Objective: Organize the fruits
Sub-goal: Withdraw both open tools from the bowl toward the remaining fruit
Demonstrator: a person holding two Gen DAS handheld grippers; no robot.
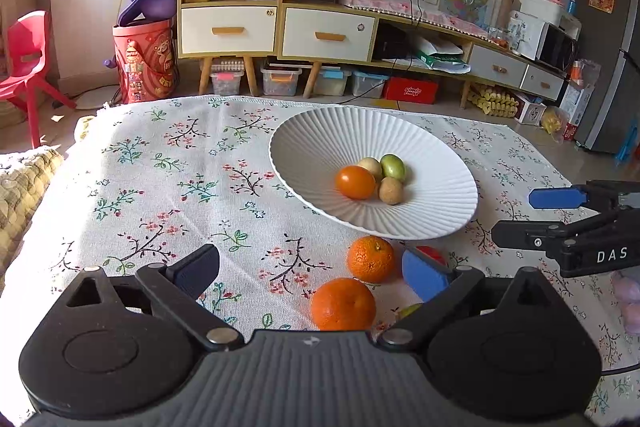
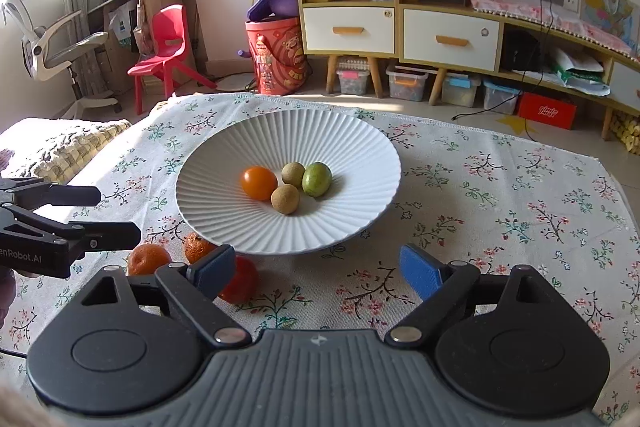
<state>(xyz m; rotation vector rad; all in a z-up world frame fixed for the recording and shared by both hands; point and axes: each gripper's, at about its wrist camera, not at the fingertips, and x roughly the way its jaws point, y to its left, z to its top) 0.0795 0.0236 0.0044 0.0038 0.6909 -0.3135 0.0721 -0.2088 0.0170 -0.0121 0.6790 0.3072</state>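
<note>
- Left gripper (image 1: 310,269) spread wide at frame bottom, gripping nothing; two oranges (image 1: 343,303) on the cloth between its fingers, one (image 1: 371,259) nearer the plate.
- Right gripper (image 2: 316,267) likewise wide open and empty, only bare flowered tablecloth (image 2: 500,211) in its gap.
- White ribbed plate (image 2: 224,163) mid-frame, holding an orange tomato (image 2: 259,182), a green fruit (image 2: 317,179) and two brown ones (image 2: 285,199).
- Only in the right view: a red fruit (image 2: 244,279) half behind the left finger.
- Yellow cabinet (image 1: 228,31) and red chair (image 1: 28,67) on the floor beyond.
</note>
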